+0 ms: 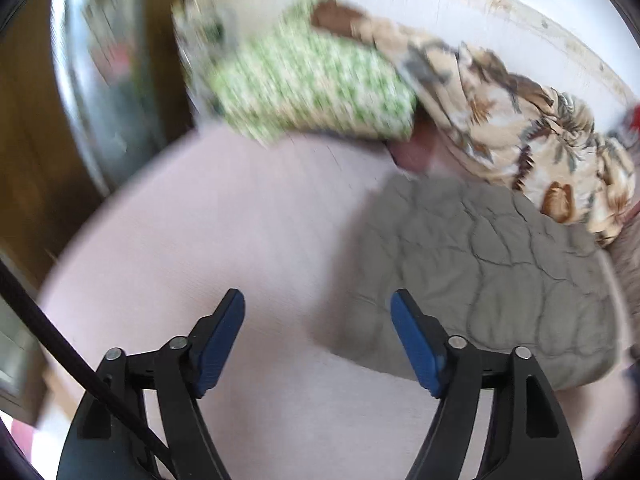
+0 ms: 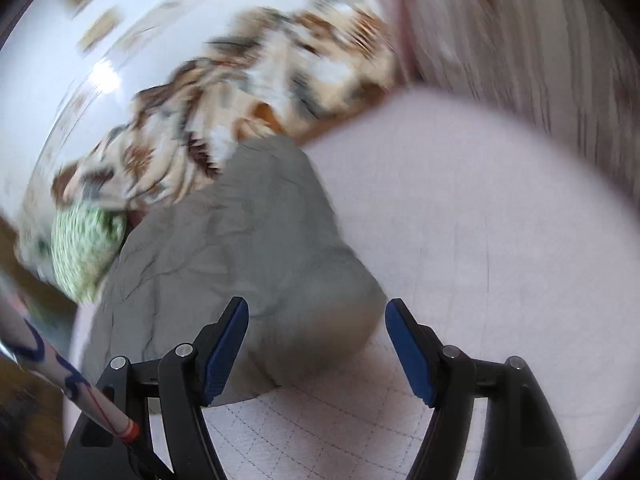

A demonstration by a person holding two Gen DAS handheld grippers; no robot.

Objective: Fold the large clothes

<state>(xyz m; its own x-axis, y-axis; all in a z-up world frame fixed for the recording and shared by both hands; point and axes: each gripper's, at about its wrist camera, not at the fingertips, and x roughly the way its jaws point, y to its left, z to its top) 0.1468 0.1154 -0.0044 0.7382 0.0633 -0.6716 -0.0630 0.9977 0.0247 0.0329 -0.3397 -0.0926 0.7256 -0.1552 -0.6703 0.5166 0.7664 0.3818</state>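
Observation:
A folded grey garment (image 1: 480, 276) lies wrinkled on the pale pink bed sheet (image 1: 224, 232). In the left wrist view my left gripper (image 1: 318, 300) hangs open above the sheet, its right finger over the garment's near left corner. The right wrist view shows the same grey garment (image 2: 240, 256) below and left of my right gripper (image 2: 316, 308), which is open with nothing between its blue pads (image 2: 410, 354). Both views are motion-blurred.
A green-and-white patterned pillow (image 1: 316, 80) and a rumpled floral brown-and-cream blanket (image 1: 532, 136) lie at the far side by a white wall. A wooden frame (image 1: 28, 128) stands at left. A quilted pink sheet (image 2: 480, 240) stretches right of the garment.

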